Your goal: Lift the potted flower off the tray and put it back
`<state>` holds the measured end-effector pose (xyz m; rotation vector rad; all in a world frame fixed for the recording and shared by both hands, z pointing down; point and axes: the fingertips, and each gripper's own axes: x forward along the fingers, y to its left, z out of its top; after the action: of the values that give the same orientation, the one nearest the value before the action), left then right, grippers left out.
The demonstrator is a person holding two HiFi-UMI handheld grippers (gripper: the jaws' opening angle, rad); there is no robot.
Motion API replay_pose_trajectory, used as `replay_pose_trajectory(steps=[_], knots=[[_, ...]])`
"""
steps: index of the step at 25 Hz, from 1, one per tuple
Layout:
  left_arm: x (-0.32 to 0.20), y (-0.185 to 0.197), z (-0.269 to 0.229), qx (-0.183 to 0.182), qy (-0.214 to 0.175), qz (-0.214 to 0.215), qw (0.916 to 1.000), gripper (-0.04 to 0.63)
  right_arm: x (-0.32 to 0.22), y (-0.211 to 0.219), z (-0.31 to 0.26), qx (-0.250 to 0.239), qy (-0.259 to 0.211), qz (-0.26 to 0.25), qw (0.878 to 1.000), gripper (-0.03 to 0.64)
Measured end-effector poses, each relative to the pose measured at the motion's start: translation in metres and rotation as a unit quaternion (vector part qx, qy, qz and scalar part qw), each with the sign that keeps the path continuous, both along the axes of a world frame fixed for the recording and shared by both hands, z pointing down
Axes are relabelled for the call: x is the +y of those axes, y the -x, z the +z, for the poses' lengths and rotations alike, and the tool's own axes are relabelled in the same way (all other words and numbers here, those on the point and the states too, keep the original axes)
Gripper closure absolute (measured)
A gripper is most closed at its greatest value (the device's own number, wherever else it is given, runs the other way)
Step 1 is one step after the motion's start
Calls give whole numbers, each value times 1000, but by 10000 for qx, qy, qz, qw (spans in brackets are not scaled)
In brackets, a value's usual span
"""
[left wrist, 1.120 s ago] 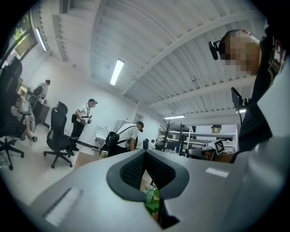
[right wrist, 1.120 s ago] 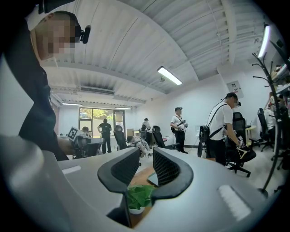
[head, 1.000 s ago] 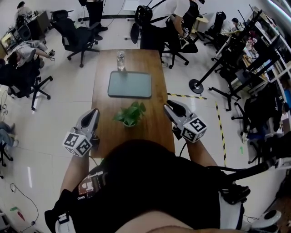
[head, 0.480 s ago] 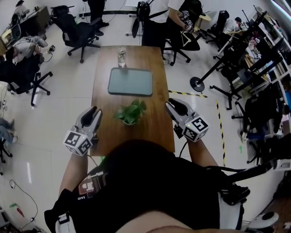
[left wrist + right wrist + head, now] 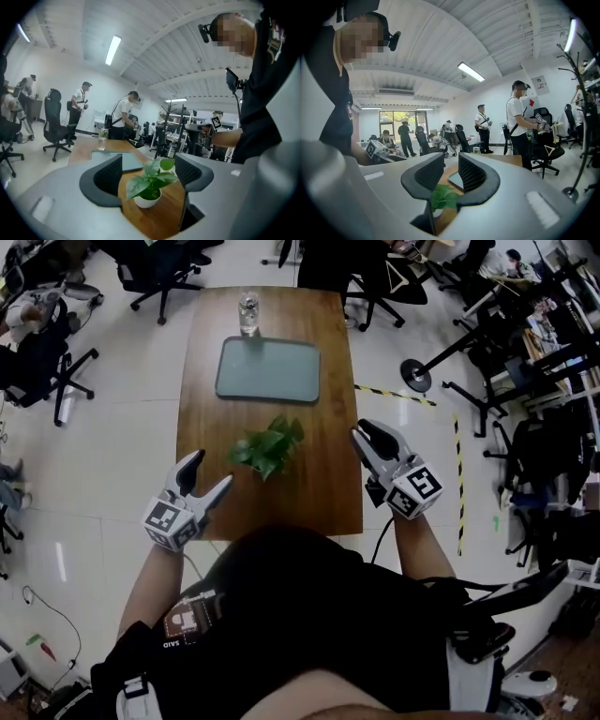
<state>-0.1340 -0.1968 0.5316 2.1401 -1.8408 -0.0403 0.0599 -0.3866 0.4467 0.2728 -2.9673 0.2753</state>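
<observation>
Head view showed the potted flower [image 5: 266,450] — leaves in a white pot — on the table [image 5: 328,493], on the near side of the tray [image 5: 267,369]. The left gripper [image 5: 211,472], shut a second earlier, was opening clear of it; the right gripper [image 5: 368,432] held its jaws slightly apart, empty.

**Both grippers held out ahead, left jaws opening**

The person is holding a gripper in each hand, with both forearms stretching forward from the torso and angling slightly outward. The left gripper [image 5: 212,471] is pointing forward and a little inward, close to level. Its jaws are opening and standing wide apart, with nothing between the pads. The left marker cube [image 5: 169,521] is sitting over the hand at the end of the left forearm [image 5: 150,582]. The right gripper [image 5: 368,430] is pointing forward and slightly inward too, its jaws standing a narrow gap apart and clamping nothing. The right marker cube [image 5: 417,491] is capping the right forearm [image 5: 419,545].
</observation>
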Motion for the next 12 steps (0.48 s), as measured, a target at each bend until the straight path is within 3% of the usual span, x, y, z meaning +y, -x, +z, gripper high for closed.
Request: replay_pose_trajectory(steps=[7, 12], knots=[[-15, -20, 108, -98, 1121, 313, 9932, 97, -11, 17, 33, 101, 230, -129, 9996, 508], [-36, -43, 169, -233, 1537, 726, 9852, 58, -9, 33, 56, 79, 387, -270, 9989, 508]])
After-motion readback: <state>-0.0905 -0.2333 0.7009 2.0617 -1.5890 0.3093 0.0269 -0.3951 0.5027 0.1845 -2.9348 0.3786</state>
